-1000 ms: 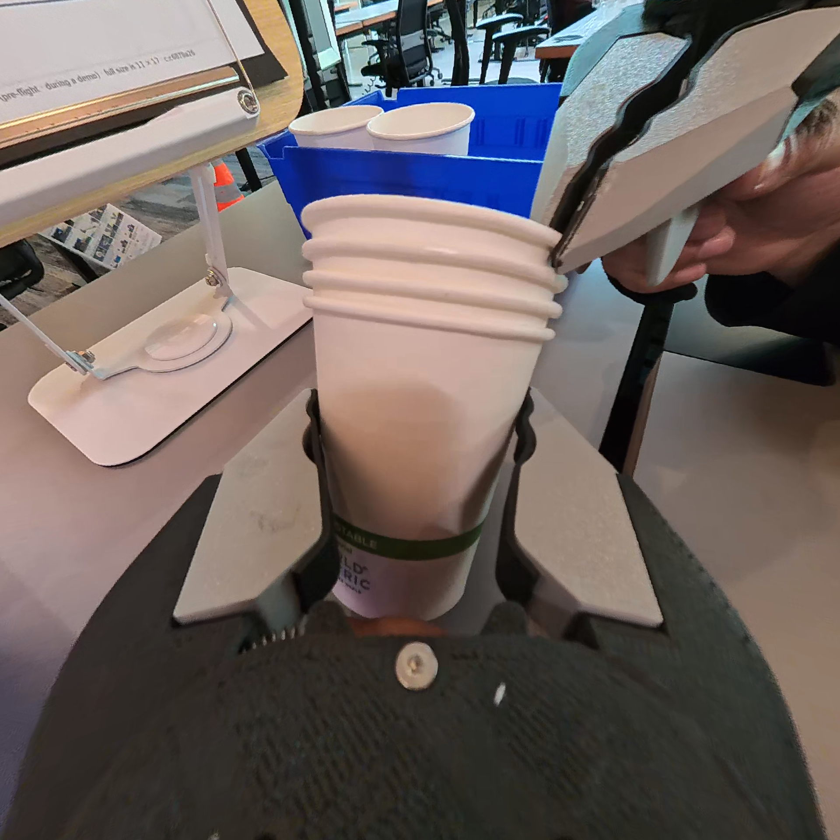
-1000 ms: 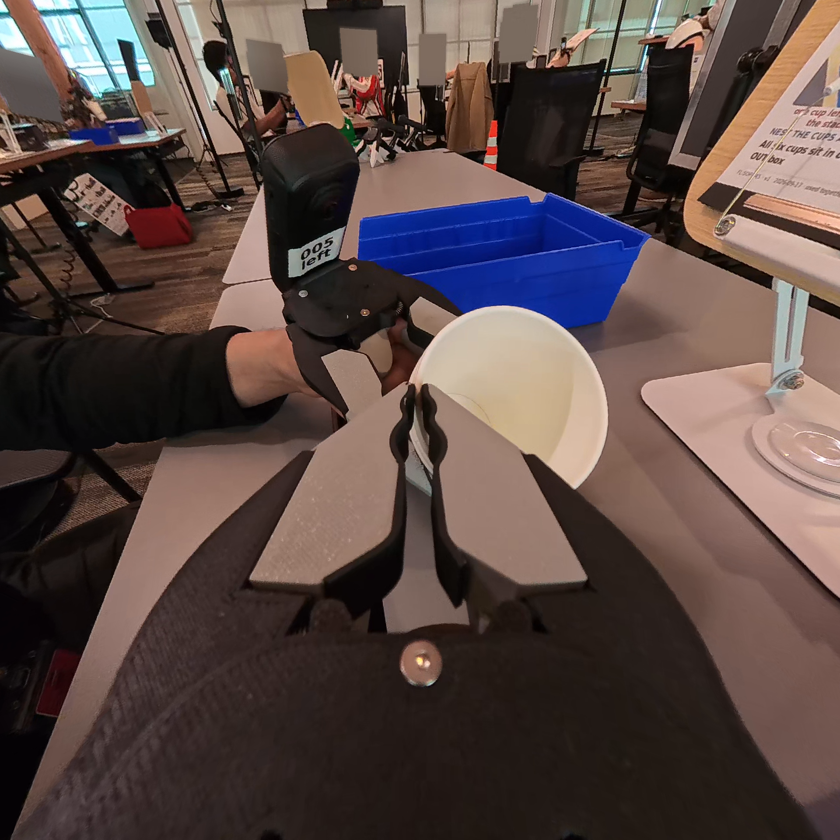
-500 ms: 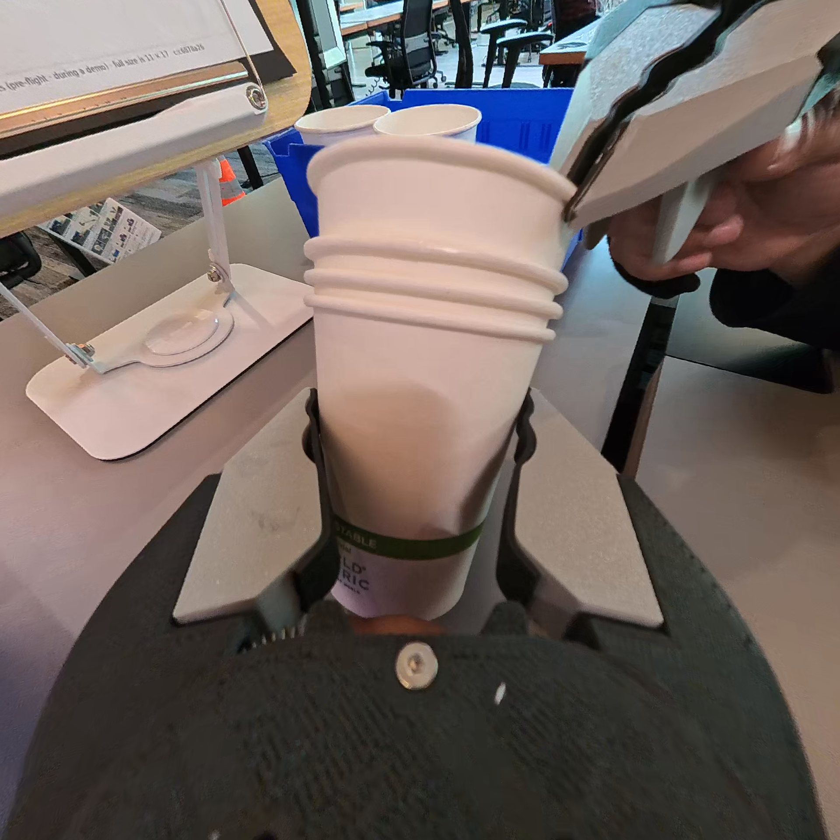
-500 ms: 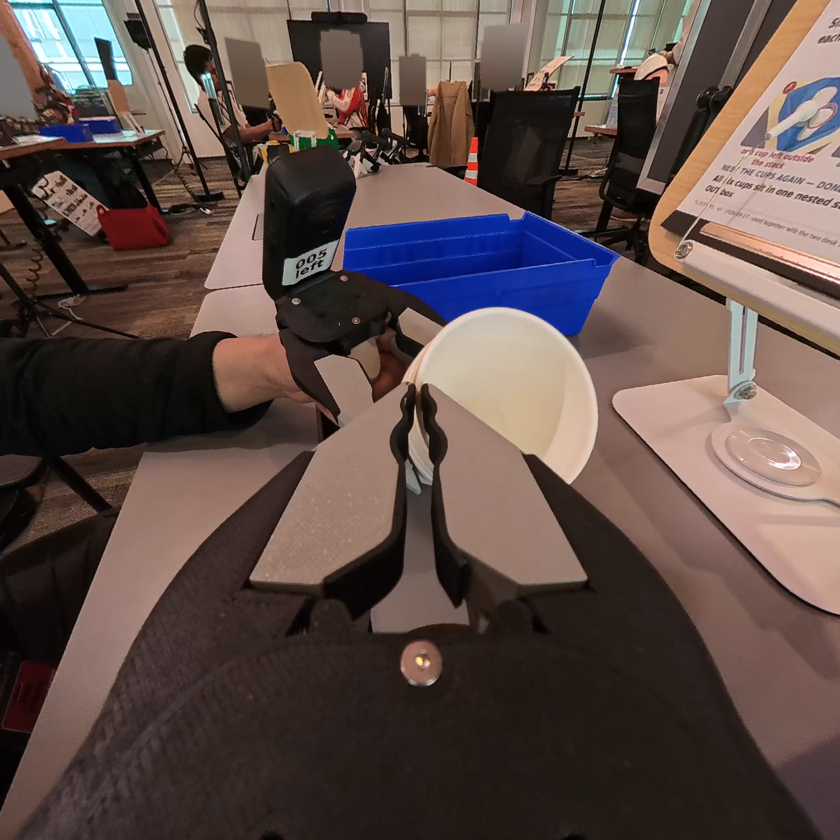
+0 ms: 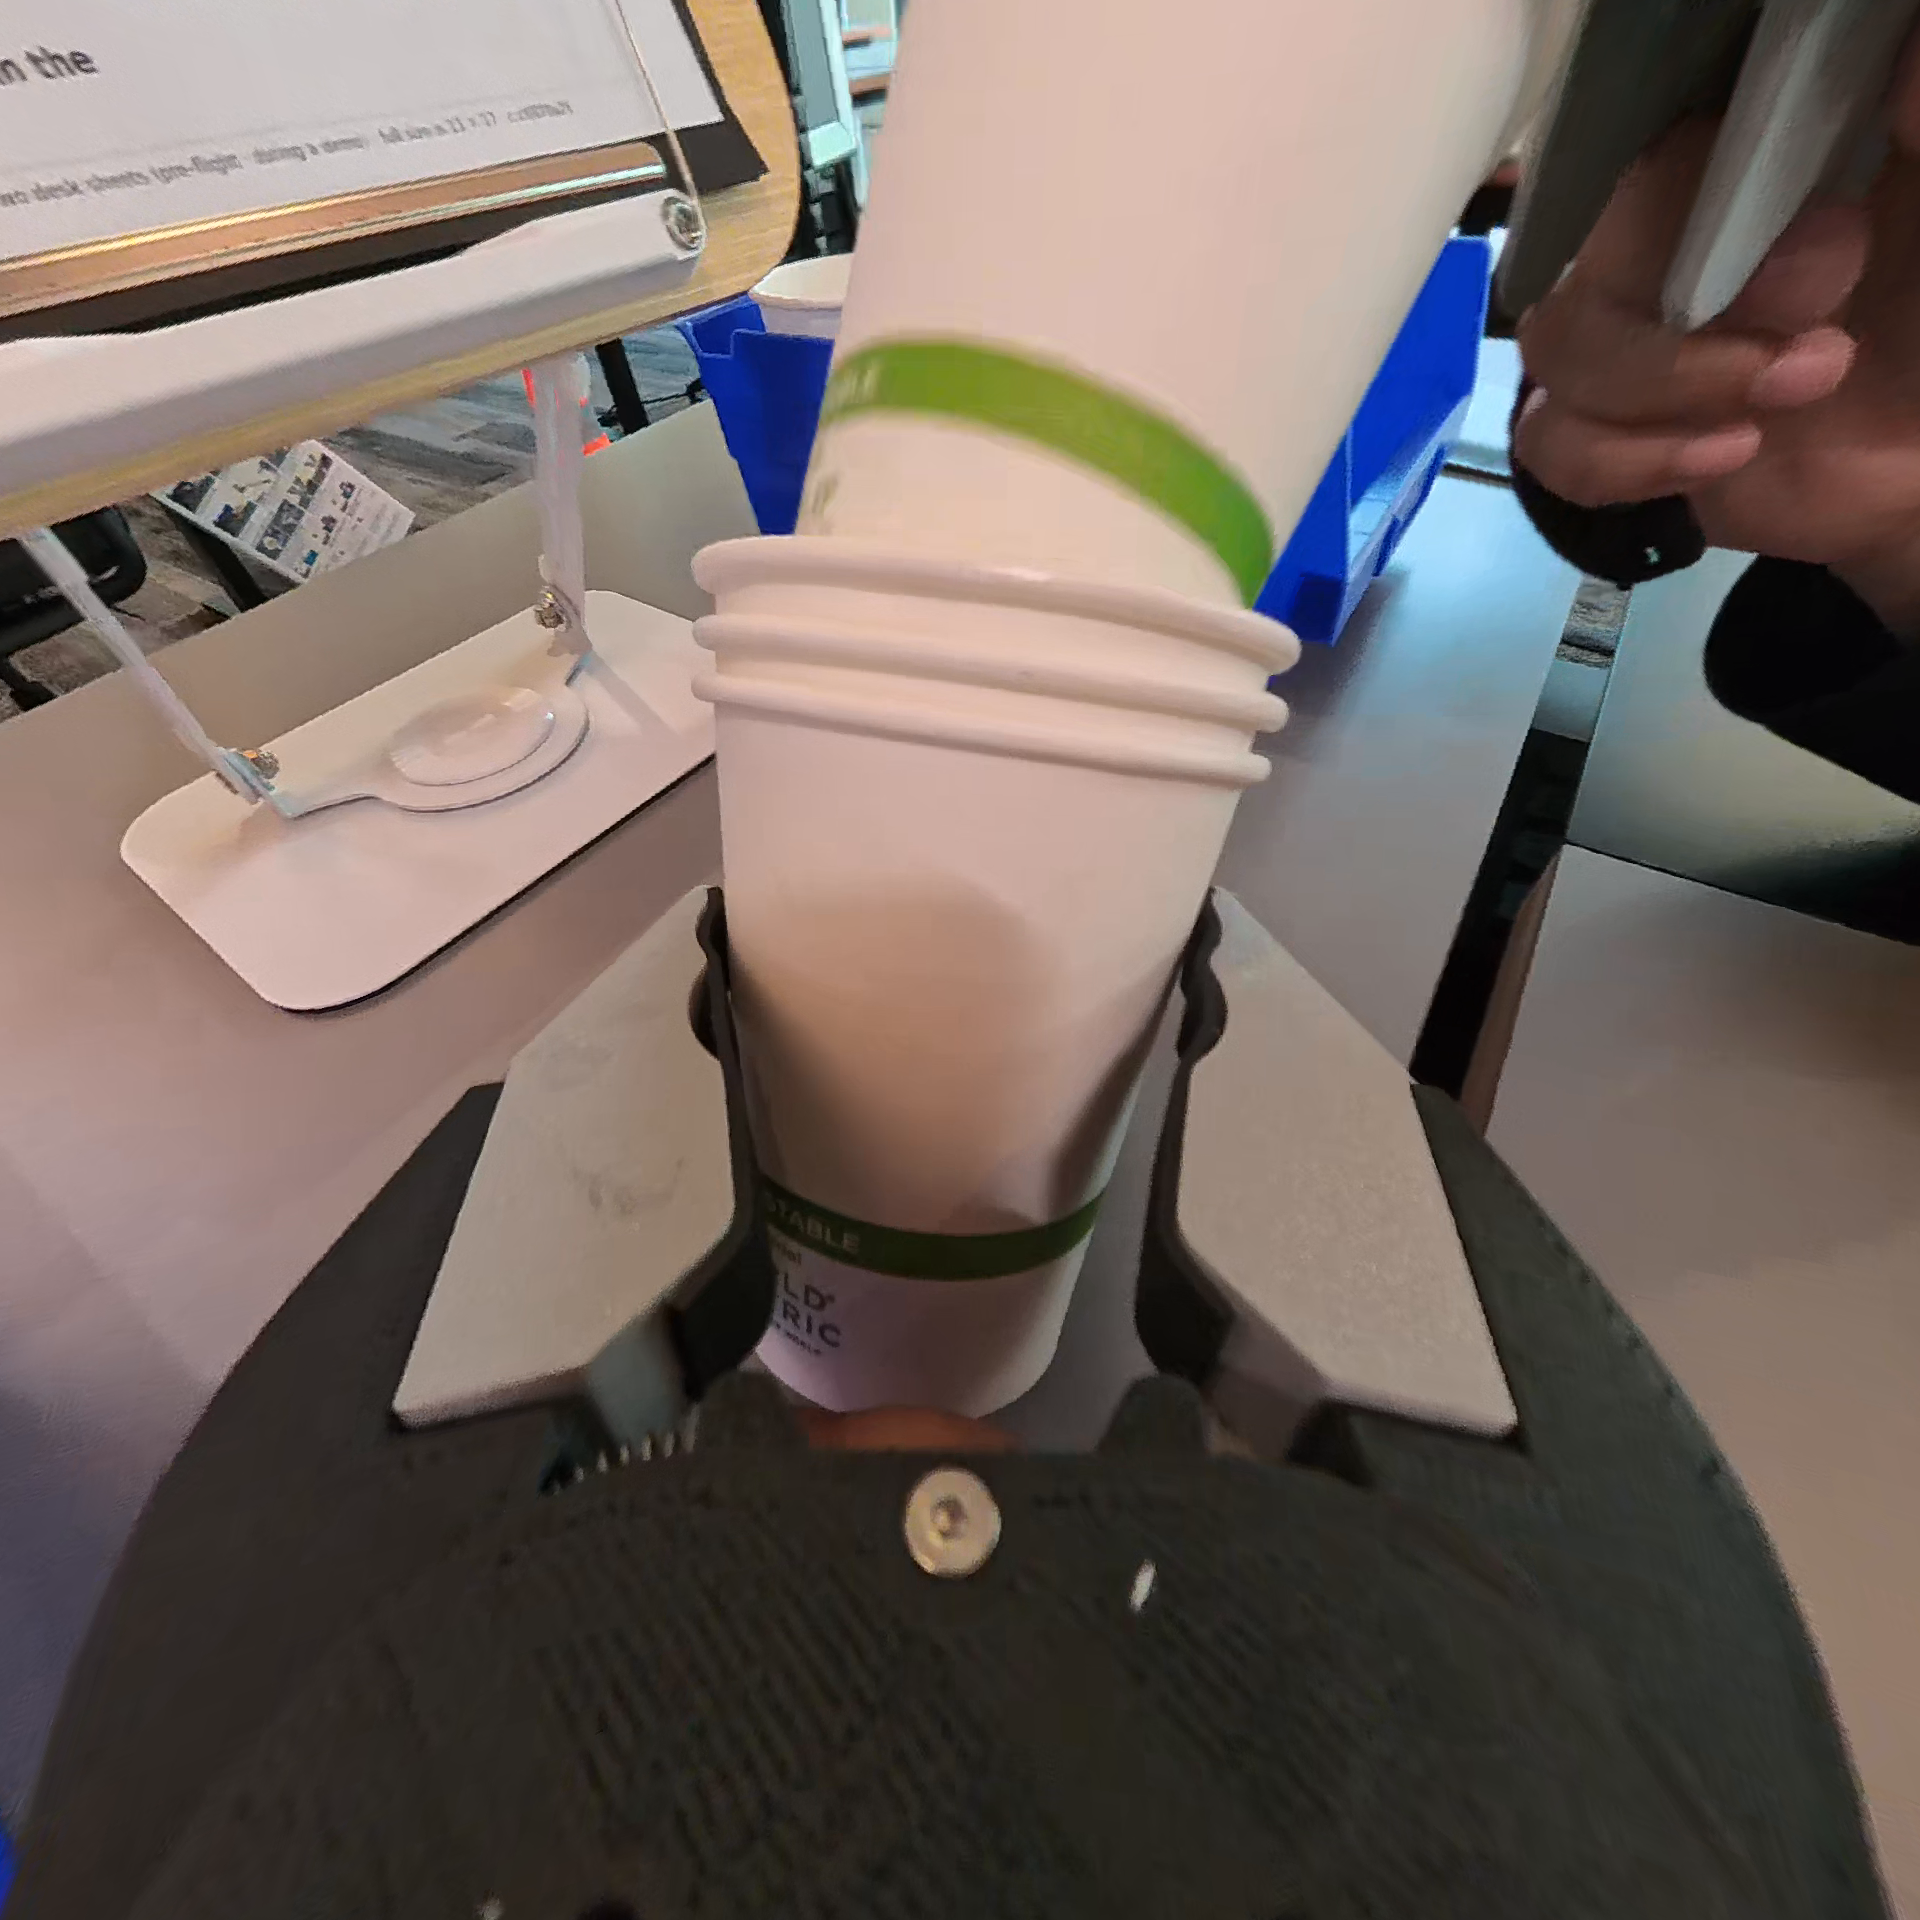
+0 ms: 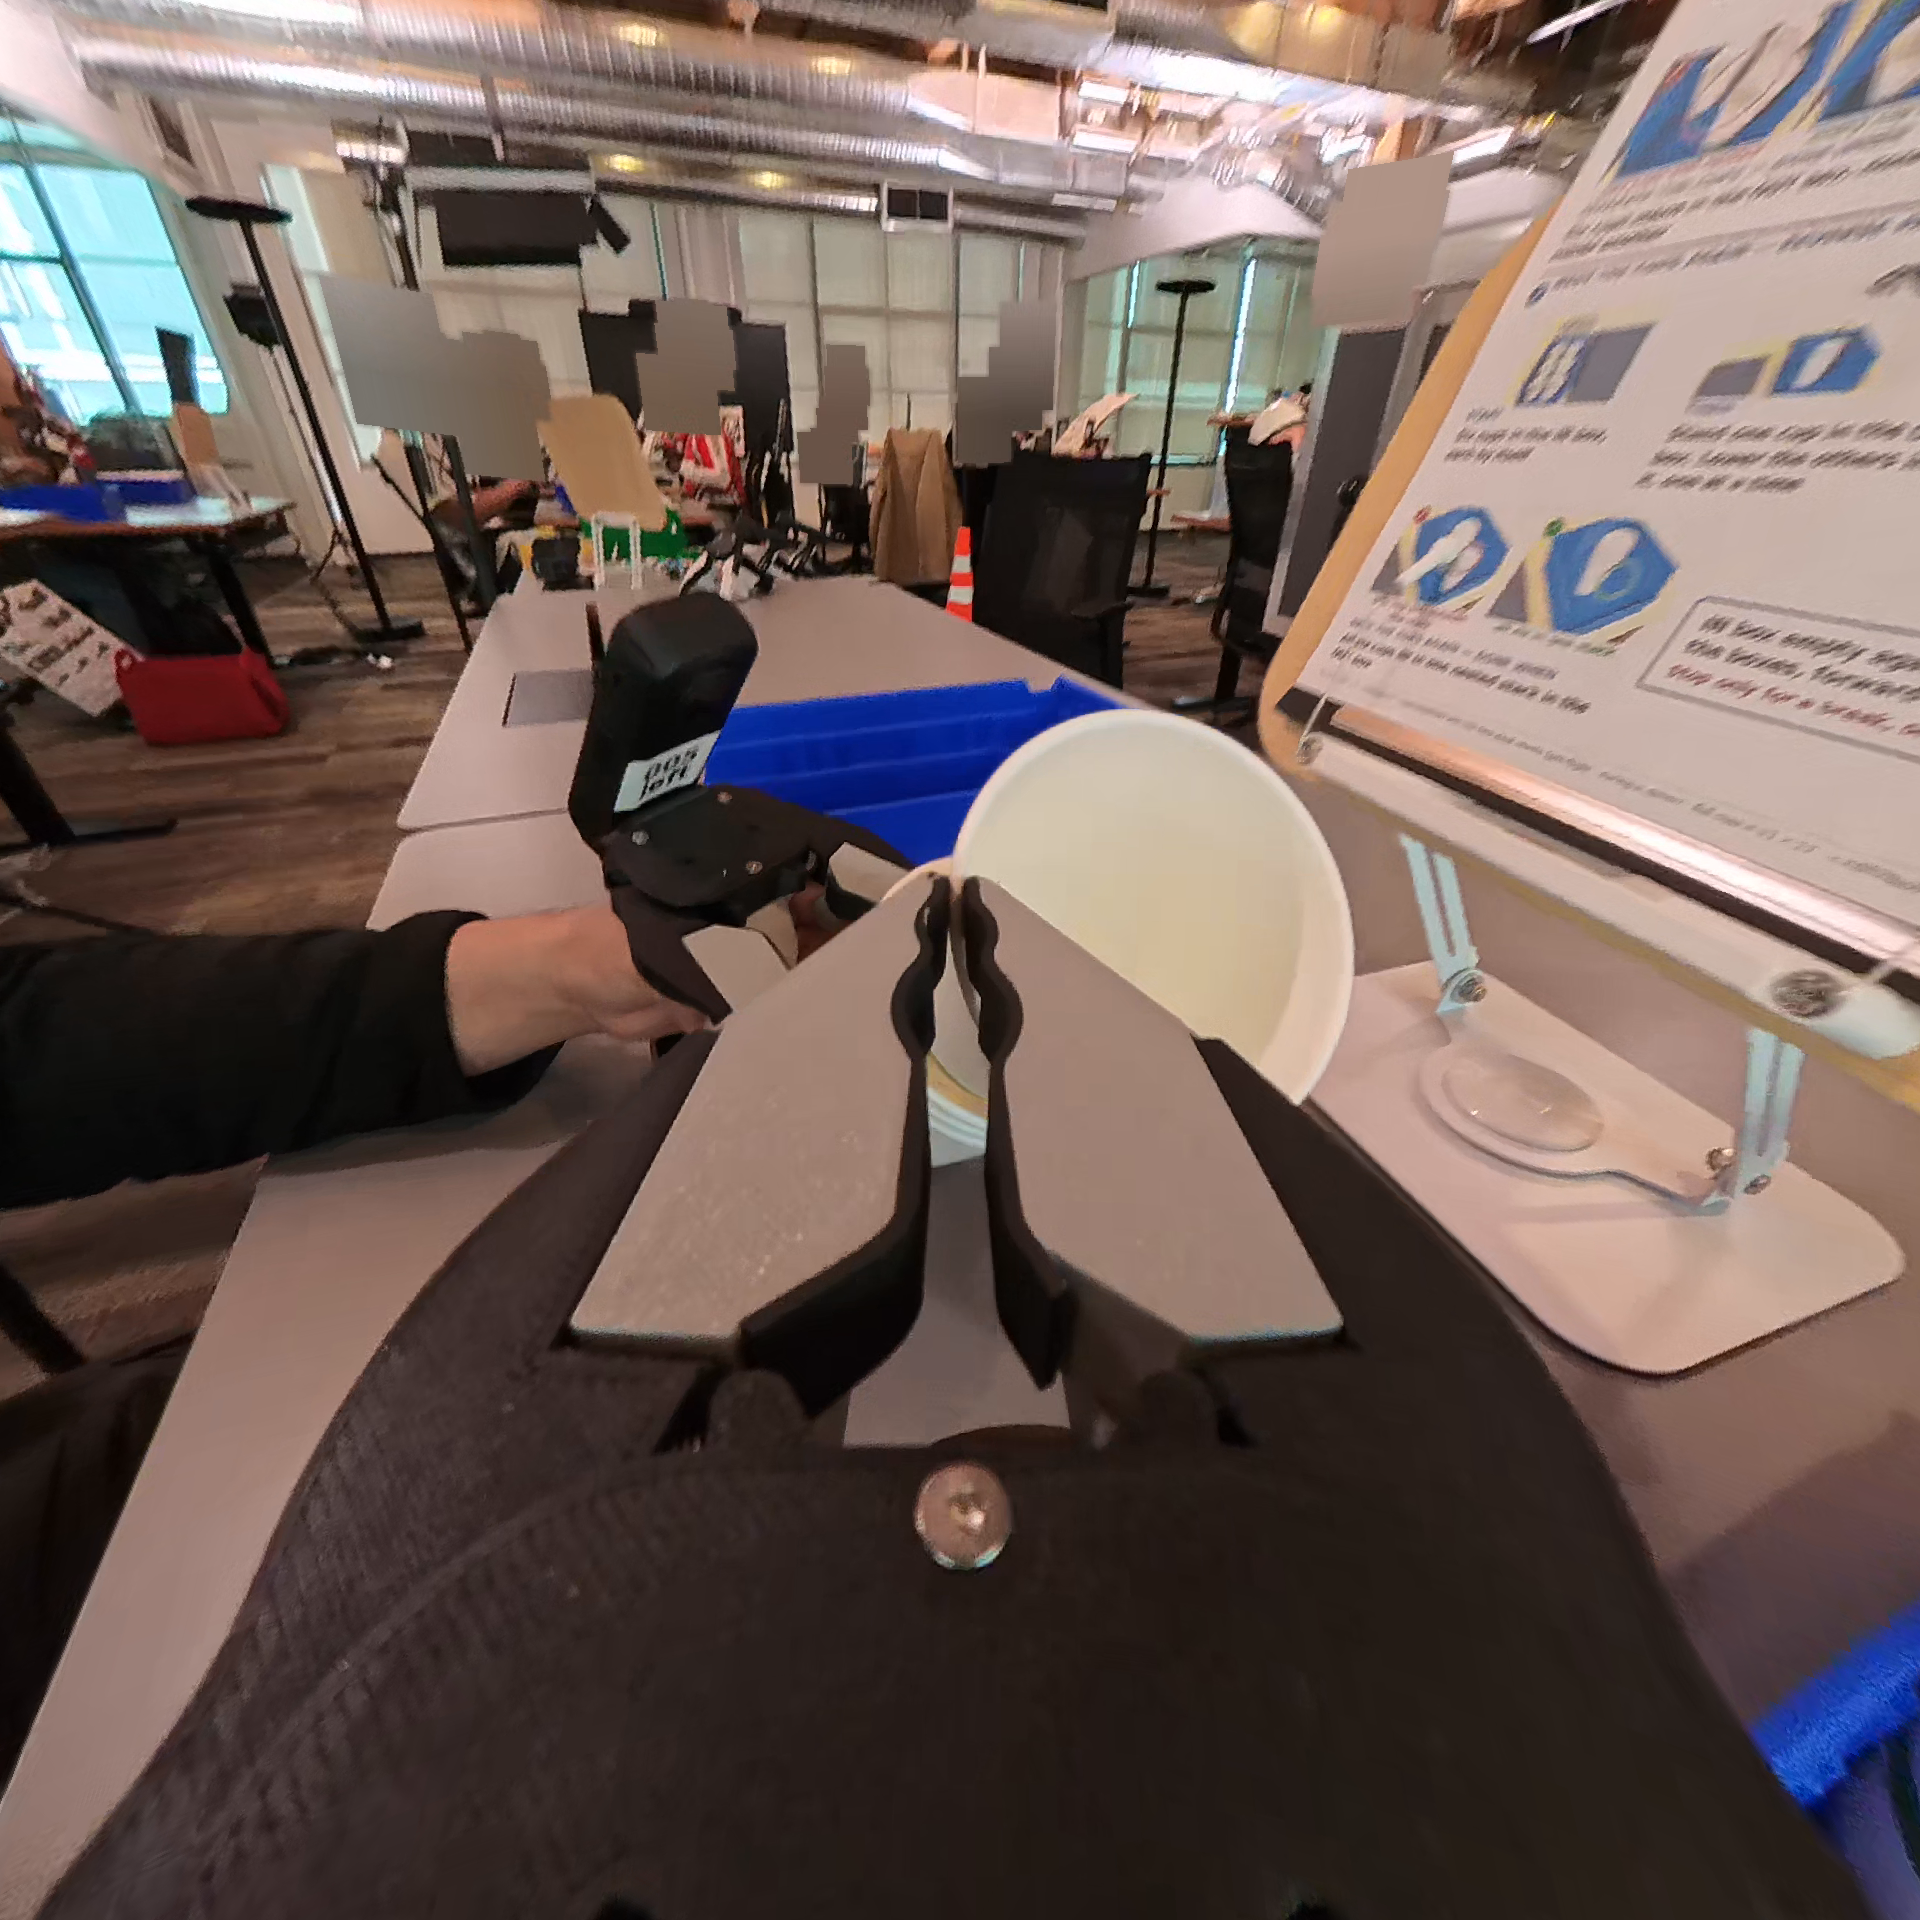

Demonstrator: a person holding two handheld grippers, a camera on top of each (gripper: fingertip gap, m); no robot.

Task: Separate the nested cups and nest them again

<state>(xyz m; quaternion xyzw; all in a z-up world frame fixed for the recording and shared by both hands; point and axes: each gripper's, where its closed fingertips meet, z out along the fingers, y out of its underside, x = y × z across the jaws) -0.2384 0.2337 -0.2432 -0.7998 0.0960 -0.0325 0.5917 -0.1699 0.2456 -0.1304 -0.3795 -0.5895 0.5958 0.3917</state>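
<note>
My left gripper (image 5: 954, 940) is shut on a stack of three nested white paper cups (image 5: 987, 831) with a green band near the base. My right gripper (image 6: 954, 894) is shut on the rim of one white cup (image 6: 1153, 894), pinching its wall. That cup (image 5: 1122, 260) is lifted almost wholly out of the stack; only its bottom sits inside the top rim. It tilts to the upper right in the left wrist view. In the right wrist view the left gripper (image 6: 727, 862) and the stack's rim (image 6: 951, 1112) show behind my fingers.
A blue bin (image 5: 1382, 457) stands behind the stack with a white cup (image 5: 800, 296) in it; it also shows in the right wrist view (image 6: 862, 758). A white stand (image 5: 416, 821) bearing an instruction board (image 6: 1683, 436) is on the grey table (image 5: 187, 1091). One gripper's finger ends stand about 12 cm off the other's.
My right gripper has pulled the top cup up and out of the stack, from just raised to nearly free. The left gripper holds the remaining stack still.
</note>
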